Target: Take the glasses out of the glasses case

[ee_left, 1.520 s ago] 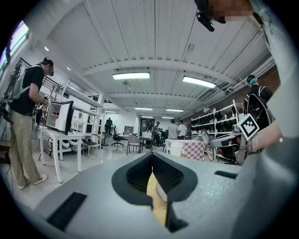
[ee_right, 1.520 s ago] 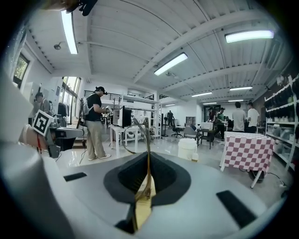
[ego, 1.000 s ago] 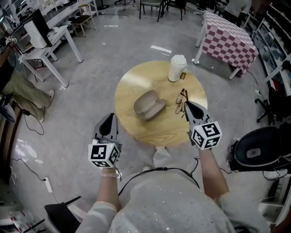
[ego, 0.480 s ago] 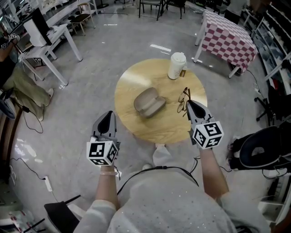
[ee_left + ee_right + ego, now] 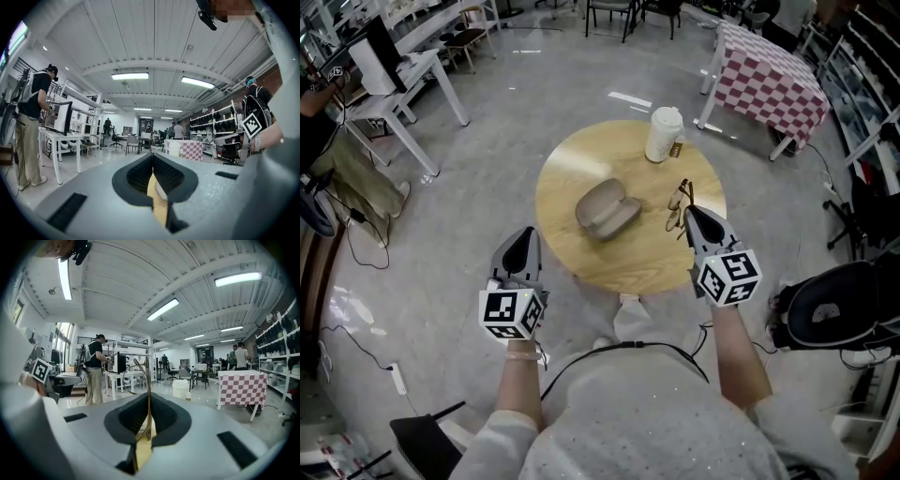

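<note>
The beige glasses case (image 5: 607, 208) lies shut on the round wooden table (image 5: 581, 169), near its middle. The thin-framed glasses (image 5: 679, 207) hang over the table's right part, pinched in my right gripper (image 5: 690, 214), which is shut on them. In the right gripper view the glasses frame (image 5: 146, 394) stands upright between the closed jaws of my right gripper (image 5: 148, 420). Off the table's near left edge, my left gripper (image 5: 523, 246) is held shut with nothing in it. Only a sliver of table shows through my left gripper (image 5: 152, 180) in the left gripper view.
A white lidded cup (image 5: 664, 138) stands at the table's far edge with a small object beside it. Beyond are a checkered-cloth table (image 5: 773, 84), white desks (image 5: 398, 89) at the left, a black chair (image 5: 830, 309) at the right, and a person (image 5: 95, 373) at a desk.
The right gripper with the glasses has shifted slightly right and away over the table. The case and the left gripper have hardly moved.
</note>
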Demonstrator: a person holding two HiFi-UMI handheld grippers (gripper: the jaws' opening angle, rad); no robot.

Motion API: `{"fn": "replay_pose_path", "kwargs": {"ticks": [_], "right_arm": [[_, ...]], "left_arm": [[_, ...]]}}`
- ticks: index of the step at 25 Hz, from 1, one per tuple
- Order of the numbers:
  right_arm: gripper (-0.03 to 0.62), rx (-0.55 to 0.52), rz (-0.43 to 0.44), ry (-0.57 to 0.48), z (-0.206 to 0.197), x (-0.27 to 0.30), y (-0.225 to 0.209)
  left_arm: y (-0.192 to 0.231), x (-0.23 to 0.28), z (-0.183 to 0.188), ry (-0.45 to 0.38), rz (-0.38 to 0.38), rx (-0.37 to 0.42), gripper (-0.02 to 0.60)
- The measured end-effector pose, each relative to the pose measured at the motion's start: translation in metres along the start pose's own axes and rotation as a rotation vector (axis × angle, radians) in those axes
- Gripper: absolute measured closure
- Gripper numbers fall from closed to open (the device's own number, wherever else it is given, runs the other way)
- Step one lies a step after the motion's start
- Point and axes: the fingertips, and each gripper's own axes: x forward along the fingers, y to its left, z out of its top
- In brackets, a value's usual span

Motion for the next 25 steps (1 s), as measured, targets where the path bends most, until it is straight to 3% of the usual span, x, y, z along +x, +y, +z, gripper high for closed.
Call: {"fn": "replay_pose_path", "kwargs": {"ticks": [25], "right_arm": [[0.574,0.020,0.013,-0.005,-0.009,-0.006,0.010]], "left_arm": [[0.000,-0.016,-0.009,0.013,0.017,-0.003,0.577]]}}
